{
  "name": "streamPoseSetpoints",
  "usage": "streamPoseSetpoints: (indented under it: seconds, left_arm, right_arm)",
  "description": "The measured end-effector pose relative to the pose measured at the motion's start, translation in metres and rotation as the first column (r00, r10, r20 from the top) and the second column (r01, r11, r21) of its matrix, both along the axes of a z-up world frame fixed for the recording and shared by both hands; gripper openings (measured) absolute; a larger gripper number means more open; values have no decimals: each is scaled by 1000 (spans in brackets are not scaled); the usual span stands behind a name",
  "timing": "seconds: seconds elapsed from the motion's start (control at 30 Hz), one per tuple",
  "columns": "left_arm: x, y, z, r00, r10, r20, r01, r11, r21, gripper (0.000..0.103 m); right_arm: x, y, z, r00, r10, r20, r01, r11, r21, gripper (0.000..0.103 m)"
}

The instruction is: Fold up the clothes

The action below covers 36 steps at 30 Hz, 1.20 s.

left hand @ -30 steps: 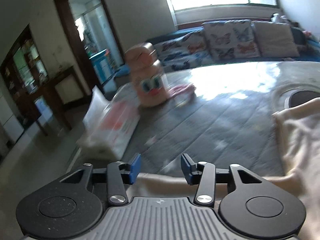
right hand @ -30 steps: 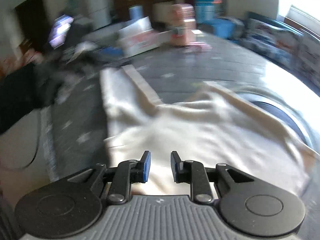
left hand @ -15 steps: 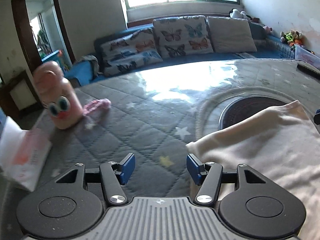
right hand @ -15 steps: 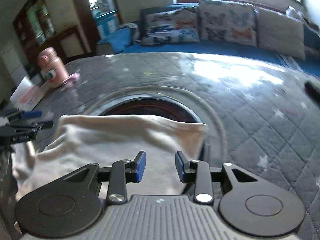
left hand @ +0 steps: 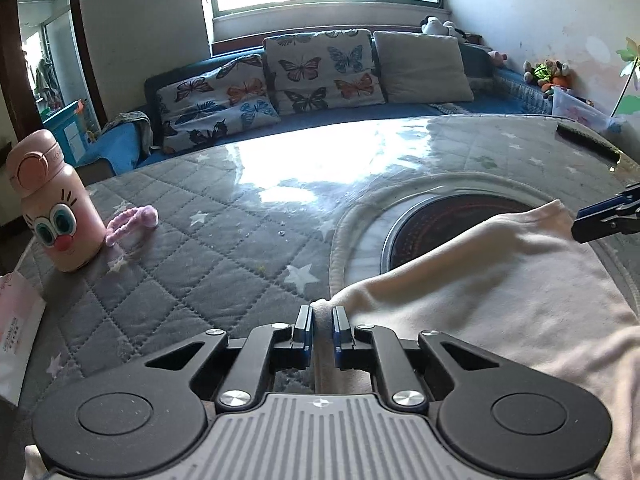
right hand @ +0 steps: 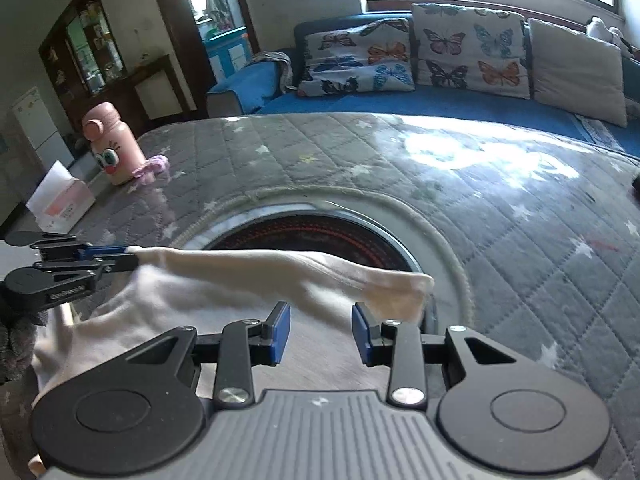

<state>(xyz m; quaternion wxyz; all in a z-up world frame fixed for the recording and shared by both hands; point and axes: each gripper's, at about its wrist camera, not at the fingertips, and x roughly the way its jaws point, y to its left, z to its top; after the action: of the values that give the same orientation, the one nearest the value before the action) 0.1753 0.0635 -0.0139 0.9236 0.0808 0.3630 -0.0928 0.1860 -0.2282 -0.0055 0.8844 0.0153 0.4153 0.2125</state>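
Since half a second ago, left gripper (left hand: 322, 326) fingers are closing, pinching the cream knitted garment (left hand: 500, 276) lower-centre; right gripper (right hand: 320, 330) fingers spread, cloth between. Uneven pulling could skew the fold.

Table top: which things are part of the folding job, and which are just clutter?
Part of the job:
- cream garment
- left claw, closing on the garment's corner
- right claw, open over the garment

Just lying about:
- pink bottle
- pink string
- tissue box
- butterfly cushions
- quilted cover
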Motion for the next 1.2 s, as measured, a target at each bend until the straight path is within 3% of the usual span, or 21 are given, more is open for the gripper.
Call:
streamPoseSetpoints:
  seconds: [0.1,0.17,0.23,0.4,0.47,0.57,0.7,0.83,1.07,1.2]
  left_arm:
    - [4,2,1,1000,27,-3,-27,1000,-4,25]
    - [7,4,2,1000,31,-1,-31,999,-21,49]
    - [10,3,1,1000,27,-10,-27,999,-29,55]
    - [15,-1,-6,999,11,-30,-12,999,-39,51]
    - [16,-1,-7,999,8,-37,-10,999,-53,27]
    - [10,-2,-2,1000,3,-16,-4,998,-61,13]
    - [-10,-9,16,998,-38,46,41,996,-79,12]
    - [-47,-33,28,983,-154,102,163,984,-78,11]
    - [-86,-70,7,941,-336,46,338,940,-37,13]
    - [-95,-74,2,932,-361,23,361,932,-23,20]
  right_arm:
    - [0,8,4,1000,24,8,-24,1000,6,34]
    - [-1,13,5,999,38,10,-38,999,9,34]
    - [0,18,6,999,50,13,-50,999,11,34]
    - [6,29,9,998,65,18,-65,998,21,34]
    - [8,32,10,997,68,21,-69,997,25,34]
    - [8,36,12,997,77,28,-78,997,22,34]
    - [8,39,16,996,82,35,-83,996,30,34]
    - [9,40,20,996,81,43,-82,996,40,34]
    - [10,52,13,995,99,24,-100,994,51,34]
    - [7,60,5,993,117,12,-117,992,50,34]
